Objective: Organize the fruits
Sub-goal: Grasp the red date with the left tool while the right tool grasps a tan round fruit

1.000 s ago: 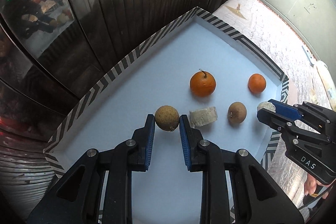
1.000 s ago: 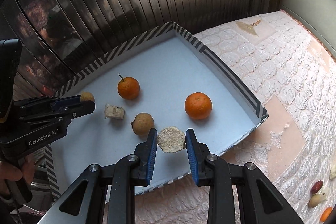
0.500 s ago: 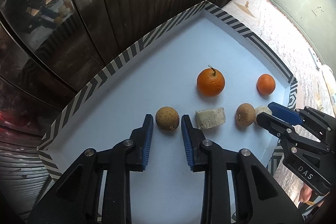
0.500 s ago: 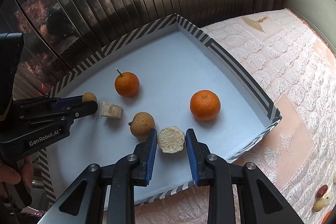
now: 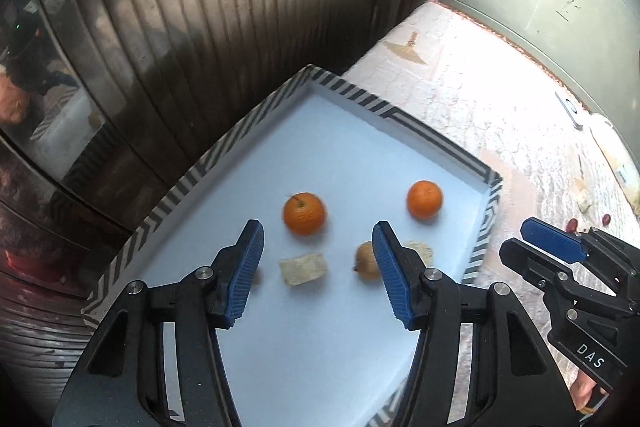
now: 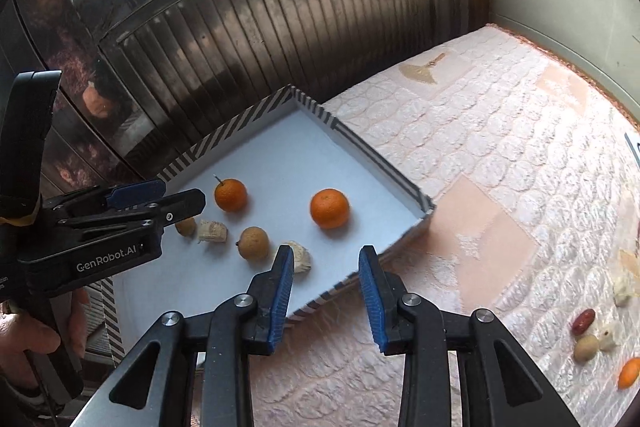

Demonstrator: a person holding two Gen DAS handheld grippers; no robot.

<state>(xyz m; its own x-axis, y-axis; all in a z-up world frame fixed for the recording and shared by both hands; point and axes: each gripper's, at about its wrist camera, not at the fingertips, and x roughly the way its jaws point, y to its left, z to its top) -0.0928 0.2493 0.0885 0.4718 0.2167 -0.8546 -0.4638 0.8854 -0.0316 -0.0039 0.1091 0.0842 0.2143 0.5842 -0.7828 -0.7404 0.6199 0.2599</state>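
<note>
A shallow tray (image 5: 208, 163) (image 6: 372, 155) with a striped rim holds fruit. In it lie a stemmed orange (image 5: 304, 214) (image 6: 231, 194), a second orange (image 5: 425, 199) (image 6: 329, 208), a brown round fruit (image 5: 366, 262) (image 6: 253, 243), a pale chunk (image 5: 303, 269) (image 6: 212, 231), another pale piece (image 6: 301, 257) and a small brown fruit (image 6: 186, 226). My left gripper (image 5: 318, 275) is open and empty above the tray's near side. My right gripper (image 6: 326, 297) is open and empty over the tray's front rim.
The tray sits on a quilted pink-white bed cover (image 6: 500, 187) against a ribbed metal shutter (image 5: 224, 27). More loose fruit lies at the right on the cover: a red date (image 6: 583, 321), a pale round fruit (image 6: 586, 347), an orange piece (image 6: 628, 373).
Both grippers opened and pulled back up from the tray. The small brown fruit and the pale piece they hovered around now lie free in the tray.
</note>
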